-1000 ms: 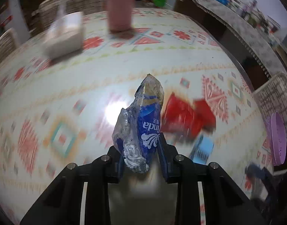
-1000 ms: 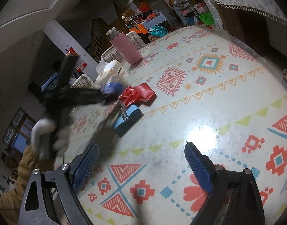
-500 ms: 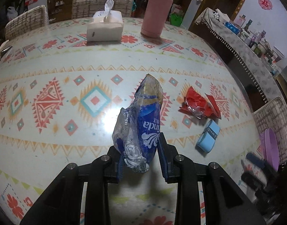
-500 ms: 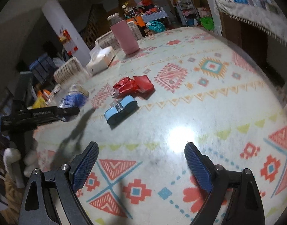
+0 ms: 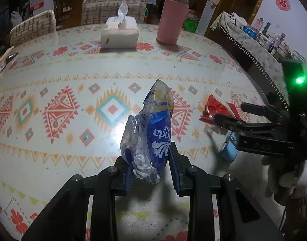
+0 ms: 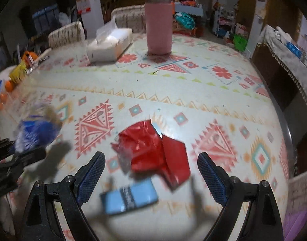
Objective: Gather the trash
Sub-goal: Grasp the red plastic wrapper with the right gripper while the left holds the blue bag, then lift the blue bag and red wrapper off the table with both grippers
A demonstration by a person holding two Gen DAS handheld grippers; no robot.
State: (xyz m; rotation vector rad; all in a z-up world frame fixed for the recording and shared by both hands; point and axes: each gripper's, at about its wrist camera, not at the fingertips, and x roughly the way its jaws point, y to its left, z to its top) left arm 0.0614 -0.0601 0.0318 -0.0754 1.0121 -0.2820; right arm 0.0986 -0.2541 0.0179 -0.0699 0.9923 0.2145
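So in your left wrist view, your left gripper (image 5: 150, 167) is clamped on a crumpled blue plastic bottle (image 5: 151, 134), both pads pressing its lower end, and the bottle sticks up and away from the camera over the patterned table (image 5: 73, 92). Off to the right you can see your right gripper (image 5: 229, 113) coming in sideways, fingers spread, hanging over a red wrapper (image 5: 215, 108) lying on the table. Just near of that there's a light blue packet (image 5: 228, 149), partly hidden behind the gripper's frame. Your gloved hand (image 5: 281, 176) is down in the right corner on the handle. At the far end of the table sit a tissue box (image 5: 119, 34) and a pink flask (image 5: 172, 18), well apart from the trash, with chairs (image 5: 113, 10) behind them.

Right wrist view is pretty blurry, heads up. Your right gripper (image 6: 151, 176) is wide open with nothing in it. The red wrapper (image 6: 151, 150) sits on the table between the two fingers from this angle, and the light blue packet (image 6: 129, 197) is just near of it, touching or almost touching, can't really tell. Over at the left edge you can make out the blue bottle (image 6: 36, 132) in your left gripper. Tissue box (image 6: 109, 44) and pink flask (image 6: 158, 20) are upright at the far side.
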